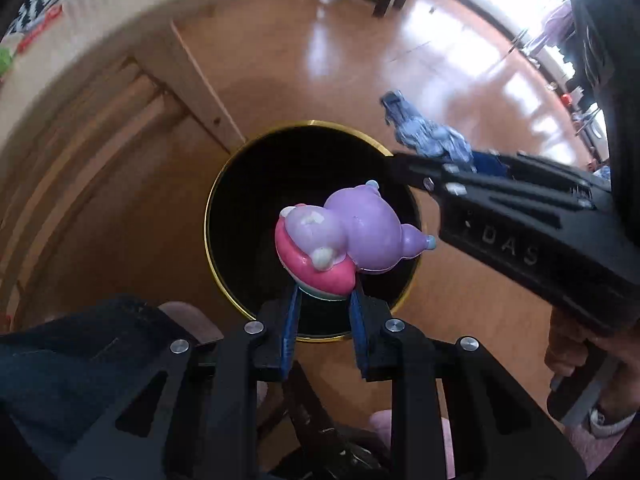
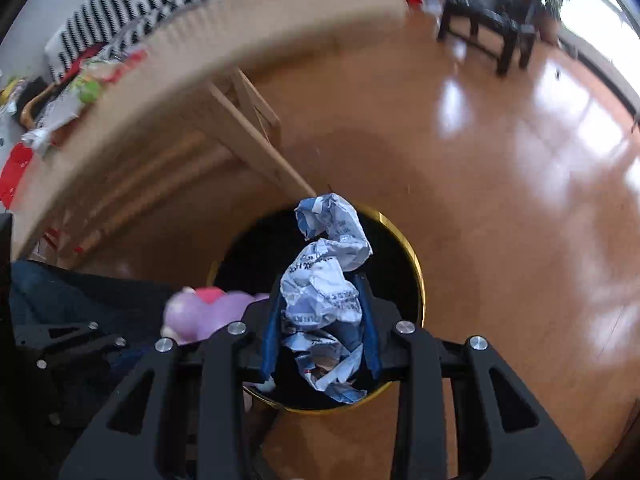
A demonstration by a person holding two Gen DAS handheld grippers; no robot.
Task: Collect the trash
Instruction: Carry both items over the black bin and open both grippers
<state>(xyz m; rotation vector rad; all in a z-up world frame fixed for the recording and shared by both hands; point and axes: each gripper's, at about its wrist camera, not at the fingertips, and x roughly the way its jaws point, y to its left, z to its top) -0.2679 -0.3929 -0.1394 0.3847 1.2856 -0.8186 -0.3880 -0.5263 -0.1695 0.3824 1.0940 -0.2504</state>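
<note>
The left gripper clamps a purple and pink toy over the gold-rimmed bin mouth, table leg close on the left. The right gripper pinches crumpled paper above the same opening; bare floor lies rightward.

Both tongs are matte black plastic linkages with cut-out triangular windows, round silver screw heads at the pivots and blue pads lining the fingers. The left tongs match the right tongs. The right tongs' body bears raised letters "DAS". The right hand shows bare skin and a pale cuff.
</note>
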